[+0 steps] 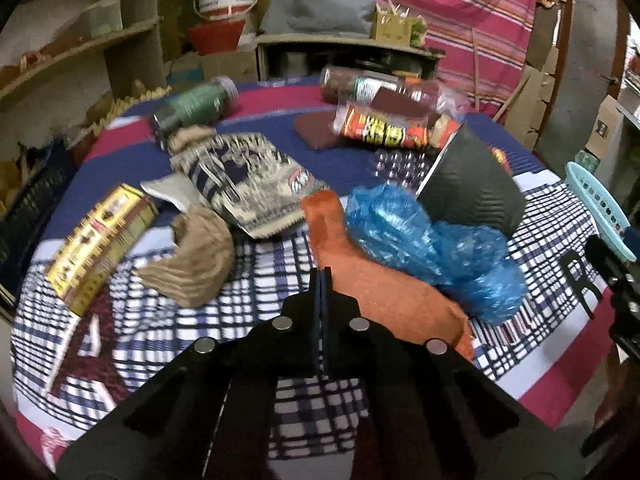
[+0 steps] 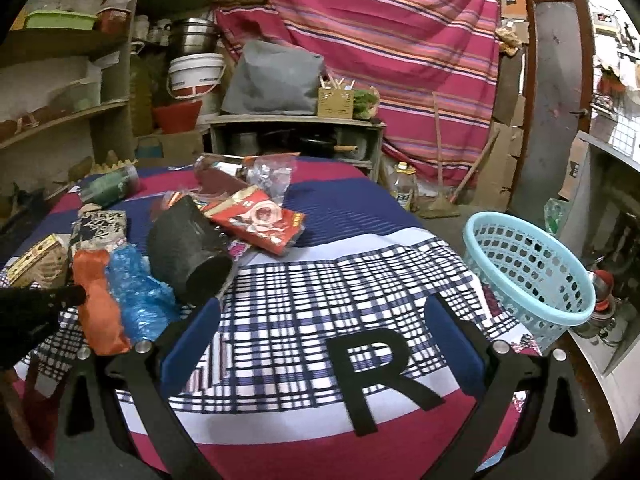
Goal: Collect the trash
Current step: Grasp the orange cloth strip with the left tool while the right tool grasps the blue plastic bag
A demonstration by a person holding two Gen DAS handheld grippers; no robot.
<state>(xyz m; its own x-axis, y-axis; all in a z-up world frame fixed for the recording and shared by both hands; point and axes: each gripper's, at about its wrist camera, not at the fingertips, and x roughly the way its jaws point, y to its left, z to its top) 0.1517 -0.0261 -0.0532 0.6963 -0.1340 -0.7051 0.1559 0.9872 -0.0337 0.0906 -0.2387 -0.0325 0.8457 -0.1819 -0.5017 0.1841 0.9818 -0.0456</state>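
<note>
The light blue basket [image 2: 528, 276] stood at the right edge of the checked cloth [image 2: 304, 292]; what showed of its inside was bare, though its far wall hid part of the bottom. The trash lay in a heap to the left: a black cup [image 1: 472, 188] tipped on its side with its mouth hard to see into, a crumpled blue plastic bag [image 1: 432, 244] touching an orange piece [image 1: 380, 276], a gold carton [image 1: 100, 248], brown crumpled paper [image 1: 196, 256] and a green jar [image 1: 196, 104] on its side, its contents unclear. The left gripper [image 1: 322, 276] was closed, fingers pressed together beside the orange piece; whether they pinched its edge could not be told. The right gripper [image 2: 320, 320] stood wide and empty over the cloth.
</note>
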